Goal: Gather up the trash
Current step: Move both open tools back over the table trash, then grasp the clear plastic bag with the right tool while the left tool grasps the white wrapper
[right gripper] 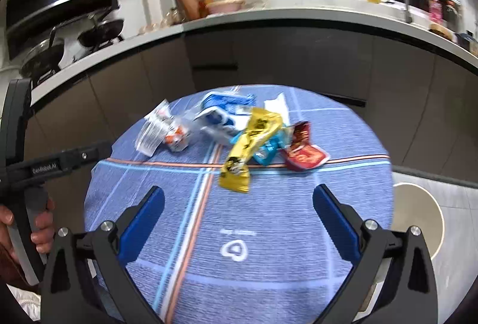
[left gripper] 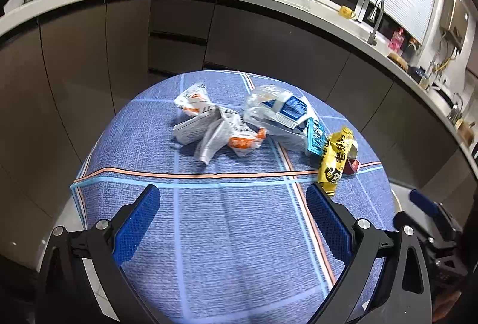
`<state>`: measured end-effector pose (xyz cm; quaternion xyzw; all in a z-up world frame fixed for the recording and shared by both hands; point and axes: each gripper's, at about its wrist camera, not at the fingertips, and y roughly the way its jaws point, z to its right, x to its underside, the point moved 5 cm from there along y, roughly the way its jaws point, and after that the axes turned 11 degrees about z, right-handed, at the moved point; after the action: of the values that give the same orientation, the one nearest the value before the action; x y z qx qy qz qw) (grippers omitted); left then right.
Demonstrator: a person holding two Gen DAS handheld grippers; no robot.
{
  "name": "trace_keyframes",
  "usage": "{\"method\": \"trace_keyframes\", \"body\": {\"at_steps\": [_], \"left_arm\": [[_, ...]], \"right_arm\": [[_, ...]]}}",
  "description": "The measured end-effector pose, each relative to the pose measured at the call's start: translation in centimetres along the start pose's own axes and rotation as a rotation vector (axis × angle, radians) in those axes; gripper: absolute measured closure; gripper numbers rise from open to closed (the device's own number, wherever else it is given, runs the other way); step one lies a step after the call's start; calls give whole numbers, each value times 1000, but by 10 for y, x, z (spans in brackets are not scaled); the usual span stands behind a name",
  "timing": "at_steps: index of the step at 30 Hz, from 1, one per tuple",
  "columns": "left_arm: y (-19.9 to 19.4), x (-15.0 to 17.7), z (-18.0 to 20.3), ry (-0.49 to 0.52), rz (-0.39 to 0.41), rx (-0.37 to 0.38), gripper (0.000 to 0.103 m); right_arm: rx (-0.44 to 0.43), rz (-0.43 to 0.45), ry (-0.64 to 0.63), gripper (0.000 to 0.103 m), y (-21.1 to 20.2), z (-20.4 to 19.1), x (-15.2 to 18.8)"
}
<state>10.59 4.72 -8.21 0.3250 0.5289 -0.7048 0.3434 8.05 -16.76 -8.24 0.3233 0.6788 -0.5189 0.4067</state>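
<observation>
A round table with a blue cloth [left gripper: 227, 234] holds a small heap of trash. There are two white and orange wrappers [left gripper: 215, 127], crumpled and touching each other. Beside them lies one clear bag with a blue and white pack [left gripper: 280, 112] inside. There is one light blue packet [left gripper: 315, 137], one yellow wrapper [left gripper: 336, 159] and one red packet [right gripper: 304, 155]. The yellow wrapper lies on top of the light blue packet.

There are two grippers, and each has two blue fingers. The left gripper [left gripper: 233, 198] has its fingers wide apart and holds nothing. The heap lies ahead of it, and the yellow wrapper's end is just beside its right finger [left gripper: 325, 219]. The right gripper [right gripper: 239, 198] also has its fingers wide apart and empty. The yellow wrapper lies just ahead, between the two tips. A hand [right gripper: 27, 222] grips the left gripper's handle.
</observation>
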Motion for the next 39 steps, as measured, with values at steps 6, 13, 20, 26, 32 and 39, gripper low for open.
{"method": "trace_keyframes", "body": {"at_steps": [6,13,20,26,32,39], "left_arm": [[15,-13,-23,12,3,8,9],[38,-29,-35,6,-9,60,11],[60,-56,-47,15,-23,86,16],[86,-74,-47,72,-39,95,16],[131,-93,-50,106,-95,92,16],[181,-88,-52,94,-200,136,16]], "right_arm": [[-17,-36,6,3,24,-15,-7],[-47,-72,6,4,63,-23,-30],[-80,-59,11,5,105,-30,-58],[-98,-67,-14,8,141,-41,-70],[-101,-111,6,8,188,-33,-97],[-112,-227,38,8,244,-25,-101]]}}
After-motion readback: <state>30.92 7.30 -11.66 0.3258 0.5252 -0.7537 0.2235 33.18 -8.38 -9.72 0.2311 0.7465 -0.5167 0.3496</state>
